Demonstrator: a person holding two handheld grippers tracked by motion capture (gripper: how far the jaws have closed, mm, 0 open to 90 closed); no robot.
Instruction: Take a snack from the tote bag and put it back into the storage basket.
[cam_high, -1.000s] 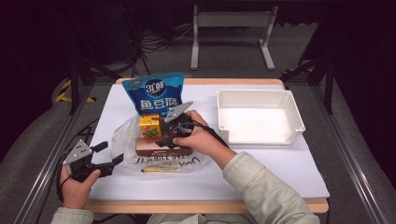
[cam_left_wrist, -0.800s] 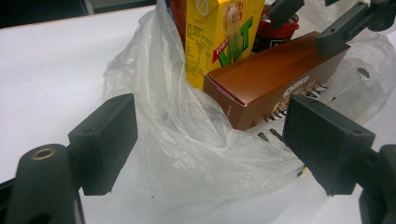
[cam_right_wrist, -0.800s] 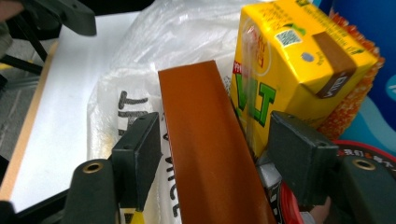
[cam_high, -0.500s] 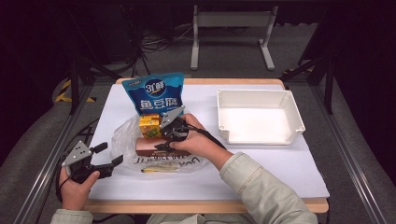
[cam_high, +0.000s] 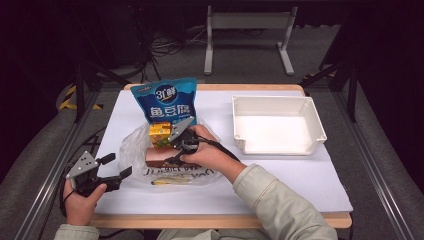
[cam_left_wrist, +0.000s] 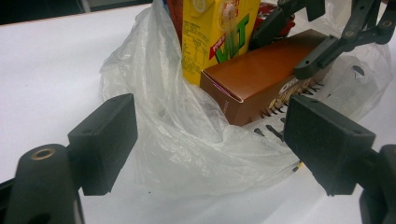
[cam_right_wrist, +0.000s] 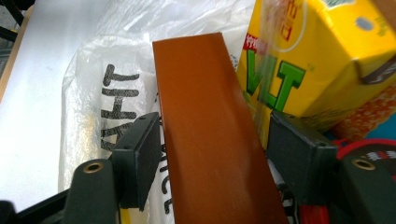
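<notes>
Presently, the brown box (cam_right_wrist: 210, 135) lies in the bag (cam_left_wrist: 187, 154) on the bench, straddled by the right gripper (cam_right_wrist: 215, 163), jaws apparently closed on its sides. Left gripper (cam_left_wrist: 210, 140) waits open, empty. Bag film could be snagged during lifting.

From above our side of the table (cam_high: 300, 180) we look forward and down, well back. Our left gripper's camera sits low, looking along its fingers (cam_left_wrist: 103, 140) at the plastic bag (cam_left_wrist: 187, 154) just ahead of them. Our right gripper's camera is closest, with the brown box (cam_right_wrist: 205, 130) between its fingers (cam_right_wrist: 140, 156). All three views share the box and the yellow carton (cam_right_wrist: 303, 60) beside it.
</notes>
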